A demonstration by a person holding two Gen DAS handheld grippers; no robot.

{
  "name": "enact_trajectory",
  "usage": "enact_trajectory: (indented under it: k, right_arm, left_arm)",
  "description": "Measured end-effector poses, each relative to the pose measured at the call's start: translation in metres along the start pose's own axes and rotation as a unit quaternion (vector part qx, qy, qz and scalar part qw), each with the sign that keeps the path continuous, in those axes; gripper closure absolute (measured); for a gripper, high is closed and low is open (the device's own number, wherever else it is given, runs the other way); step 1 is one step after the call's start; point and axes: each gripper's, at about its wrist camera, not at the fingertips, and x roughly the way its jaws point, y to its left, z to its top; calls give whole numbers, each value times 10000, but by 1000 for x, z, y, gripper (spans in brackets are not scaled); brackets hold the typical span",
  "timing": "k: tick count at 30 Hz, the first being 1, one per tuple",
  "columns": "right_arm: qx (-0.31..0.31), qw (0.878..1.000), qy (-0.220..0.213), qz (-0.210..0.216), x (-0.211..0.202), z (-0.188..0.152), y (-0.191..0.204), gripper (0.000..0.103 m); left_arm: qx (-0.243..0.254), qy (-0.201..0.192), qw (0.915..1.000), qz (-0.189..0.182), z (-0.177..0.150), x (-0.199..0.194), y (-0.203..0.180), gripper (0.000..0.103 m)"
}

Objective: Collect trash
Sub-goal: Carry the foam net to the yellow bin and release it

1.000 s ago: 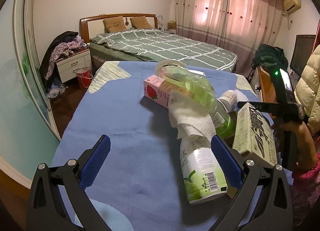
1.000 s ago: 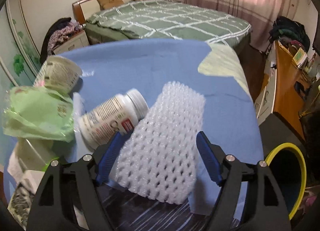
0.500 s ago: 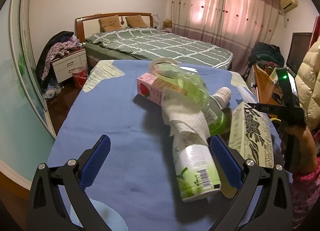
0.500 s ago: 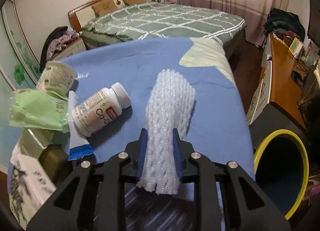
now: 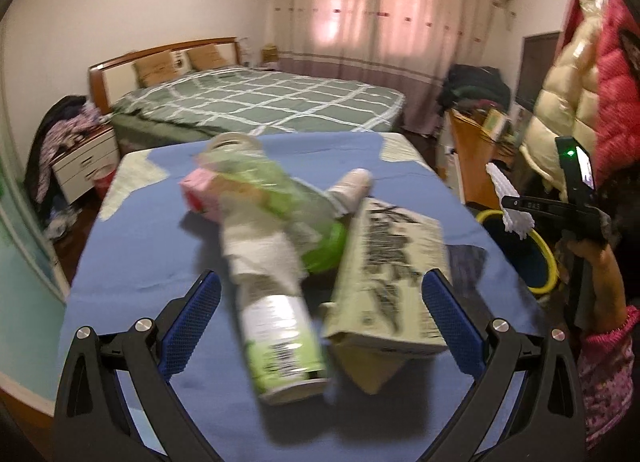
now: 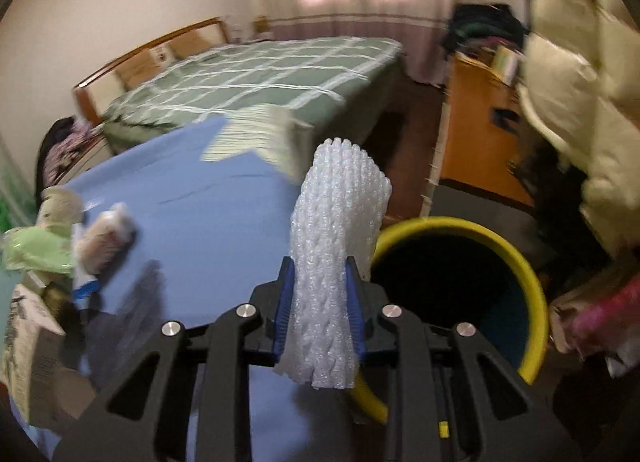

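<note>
We see the right tool [image 6: 320,302] clamped on a white foam net sleeve [image 6: 334,254]; its blue pads press the sleeve from both sides, approx. at its lower half, and the top stands up free. Its jaws have just been closing, with the sleeve between them. The sleeve is now off the blue worktop [image 6: 192,221], at the rim of the yellow-edged trash bin [image 6: 532,274] which stands beside the worktop.

The left tool [image 5: 320,318] is wide, holding nothing. Between its fingers, on the worktop, lie a green-white bottle [image 5: 280,338] and a printed paper box [image 5: 390,278], just beside each other. Behind them are a green plastic bag [image 5: 276,189], a pink carton [image 5: 198,191] and a white pill bottle [image 5: 350,189], all blurred. In the left wrist view the sleeve hangs in the right tool above the bin.
</note>
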Motion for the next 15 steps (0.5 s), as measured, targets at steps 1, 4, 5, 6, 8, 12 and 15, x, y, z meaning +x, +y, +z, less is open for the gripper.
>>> enact_trajectory:
  k: [1, 4, 5, 6, 8, 12, 15]
  right_arm:
    - [97, 9999, 28, -91, 2, -2, -12, 79]
    - [283, 9988, 156, -357, 15, -6, -41, 78]
    - [329, 9985, 185, -390, 18, -7, -49, 77]
    - [375, 9980, 243, -454, 25, -9, -57, 76]
    - [462, 9969, 351, -539, 38, -11, -71, 74]
    - [574, 9951, 464, -665, 58, -15, -84, 51]
    - [632, 9941, 405, -784, 58, -19, -91, 44]
  left_arm:
    - [56, 16, 10000, -37, 1, 1, -6, 4]
    - [272, 102, 9995, -129, 3, 10, -25, 4]
    - [345, 146, 9992, -161, 3, 13, -32, 4]
    - [400, 195, 9988, -209, 4, 17, -38, 4]
    - [458, 270, 9982, -265, 5, 22, -48, 4]
    - [578, 380, 9974, -189, 7, 32, -61, 4]
    - [652, 416, 9969, -109, 7, 37, -66, 4]
